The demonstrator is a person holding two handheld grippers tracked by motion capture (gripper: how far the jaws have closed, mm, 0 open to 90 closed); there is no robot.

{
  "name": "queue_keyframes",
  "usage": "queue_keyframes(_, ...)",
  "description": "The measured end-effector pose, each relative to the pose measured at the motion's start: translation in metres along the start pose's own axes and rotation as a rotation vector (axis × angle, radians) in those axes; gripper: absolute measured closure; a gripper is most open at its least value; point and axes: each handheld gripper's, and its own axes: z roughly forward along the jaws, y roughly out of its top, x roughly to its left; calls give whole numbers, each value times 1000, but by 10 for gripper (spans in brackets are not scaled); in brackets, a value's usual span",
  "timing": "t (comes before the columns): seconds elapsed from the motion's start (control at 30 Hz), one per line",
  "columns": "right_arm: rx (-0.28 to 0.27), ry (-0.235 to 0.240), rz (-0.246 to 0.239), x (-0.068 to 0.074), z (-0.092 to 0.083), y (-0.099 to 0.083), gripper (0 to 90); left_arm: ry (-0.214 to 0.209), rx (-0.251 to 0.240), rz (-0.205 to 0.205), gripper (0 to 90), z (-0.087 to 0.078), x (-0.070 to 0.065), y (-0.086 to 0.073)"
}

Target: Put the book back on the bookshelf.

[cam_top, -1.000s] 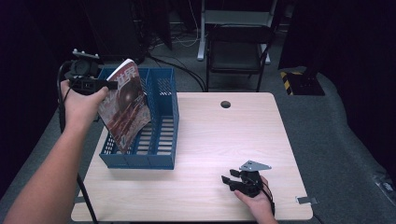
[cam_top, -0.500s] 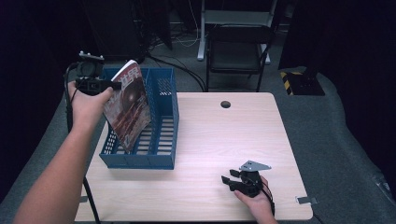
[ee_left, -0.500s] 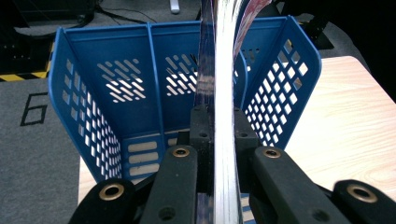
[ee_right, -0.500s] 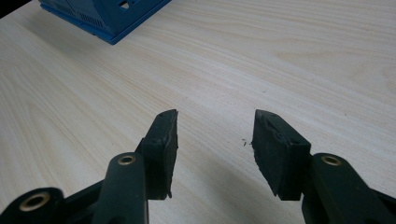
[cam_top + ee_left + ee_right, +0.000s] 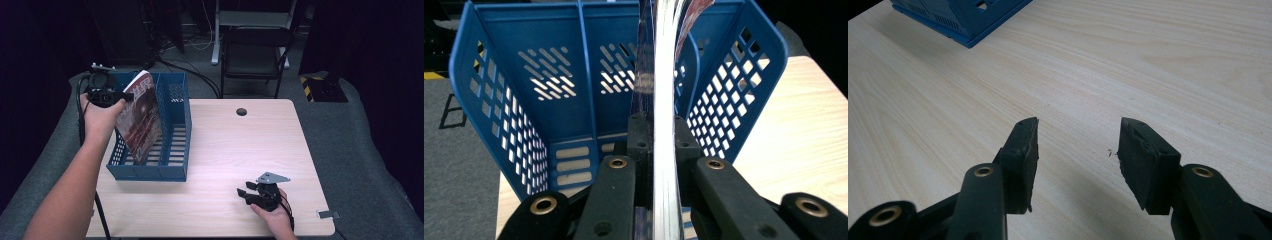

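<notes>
While the left gripper [image 5: 122, 95] clamps a glossy magazine [image 5: 140, 122] over the perforated blue plastic basket [image 5: 175, 165], the right gripper [image 5: 1078, 142] rests agape.

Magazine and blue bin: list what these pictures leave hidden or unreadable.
- Magazine: high view, cover print too small to read; left gripper view shows it edge-on.
- Magazine's lower edge: behind the blue bin wall, so contact with the floor is unclear.
- Left tool: high view, tips hidden against the magazine.
- Bin's front: cut off in the left gripper view.
</notes>
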Motion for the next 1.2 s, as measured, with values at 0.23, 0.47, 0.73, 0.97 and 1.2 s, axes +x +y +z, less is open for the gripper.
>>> queue_keyframes(0.23,8,6,-2,0,0,0,503,3,28,8,835,13,-2,-9)
queue_keyframes(0.47,9,8,-3,0,0,0,502,4,49,9,834,22,-2,-16)
queue_keyframes(0.73,10,1,-11,-1,0,0,502,12,67,10,829,29,-1,-22)
queue_keyframes(0.97,11,-2,-11,-1,1,0,502,7,75,13,824,31,2,-28)
queue_keyframes(1.2,12,3,-10,0,1,0,502,-18,73,20,801,27,1,-32)
